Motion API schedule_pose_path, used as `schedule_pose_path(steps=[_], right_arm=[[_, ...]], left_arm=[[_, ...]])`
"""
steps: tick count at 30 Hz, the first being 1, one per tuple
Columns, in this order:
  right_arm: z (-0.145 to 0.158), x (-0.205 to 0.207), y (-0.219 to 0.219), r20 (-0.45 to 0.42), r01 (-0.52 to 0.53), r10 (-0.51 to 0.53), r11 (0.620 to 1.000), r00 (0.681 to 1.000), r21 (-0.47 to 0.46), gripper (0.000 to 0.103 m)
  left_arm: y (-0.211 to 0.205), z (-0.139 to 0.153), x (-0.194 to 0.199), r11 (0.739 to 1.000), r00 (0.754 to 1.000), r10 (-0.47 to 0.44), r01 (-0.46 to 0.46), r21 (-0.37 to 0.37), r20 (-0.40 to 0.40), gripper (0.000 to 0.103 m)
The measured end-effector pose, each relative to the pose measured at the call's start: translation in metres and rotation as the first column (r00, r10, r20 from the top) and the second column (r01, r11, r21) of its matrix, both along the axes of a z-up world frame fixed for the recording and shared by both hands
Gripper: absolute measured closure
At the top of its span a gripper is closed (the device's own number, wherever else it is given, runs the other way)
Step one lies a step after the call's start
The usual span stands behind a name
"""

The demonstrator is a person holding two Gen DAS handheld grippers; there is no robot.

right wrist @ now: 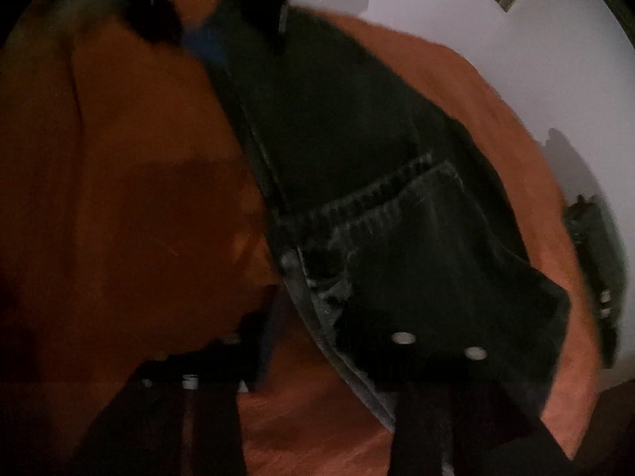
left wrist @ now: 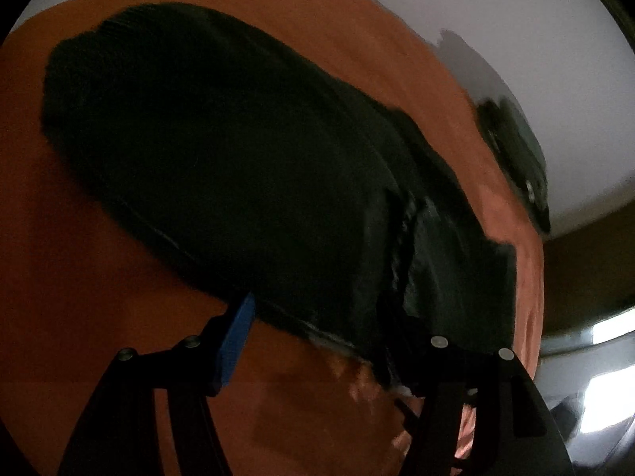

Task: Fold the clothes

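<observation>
A dark denim garment lies spread on an orange cloth. My left gripper is open low over the garment's near edge. Its blue pad is over the orange cloth and its other finger is over the denim, with the hem running between them. In the blurred right wrist view, the same garment shows a pocket seam. My right gripper stands open over its hem, and nothing is pinched. The left gripper's blue pad shows at the garment's far end.
The orange cloth ends at a pale surface to the right. A small dark object lies at that edge and also appears in the right wrist view. Bright reflections show at the lower right.
</observation>
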State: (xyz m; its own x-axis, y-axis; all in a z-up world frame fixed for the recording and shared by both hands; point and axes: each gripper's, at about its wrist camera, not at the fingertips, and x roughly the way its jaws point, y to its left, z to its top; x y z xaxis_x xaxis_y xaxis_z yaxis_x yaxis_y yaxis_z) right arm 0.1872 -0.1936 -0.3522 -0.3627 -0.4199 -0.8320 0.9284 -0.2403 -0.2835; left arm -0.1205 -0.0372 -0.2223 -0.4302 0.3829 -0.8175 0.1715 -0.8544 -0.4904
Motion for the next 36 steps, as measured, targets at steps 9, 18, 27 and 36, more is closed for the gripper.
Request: schedule_pose_path(steps=[9, 18, 27, 36], right_arm=[[0.047, -0.052, 0.046, 0.202, 0.204, -0.181, 0.974, 0.963, -0.101, 0.055], [0.082, -0.123, 0.002, 0.268, 0.223, -0.209, 0.975, 0.940, -0.021, 0.055], [0.072, -0.091, -0.008, 0.344, 0.300, -0.263, 0.952, 0.901, -0.058, 0.055], [0.040, -0.059, -0.010, 0.350, 0.239, -0.230, 0.971, 0.908, 0.017, 0.055]], left_arm=[[0.064, -0.013, 0.001, 0.981, 0.981, -0.193, 0.193, 0.018, 0.021, 0.037], [0.071, -0.005, 0.014, 0.966, 0.966, -0.258, 0.258, -0.002, 0.014, 0.037], [0.060, -0.017, 0.017, 0.968, 0.965, -0.250, 0.247, 0.046, 0.076, 0.037], [0.054, -0.022, 0.023, 0.968, 0.966, -0.239, 0.230, 0.101, 0.095, 0.037]])
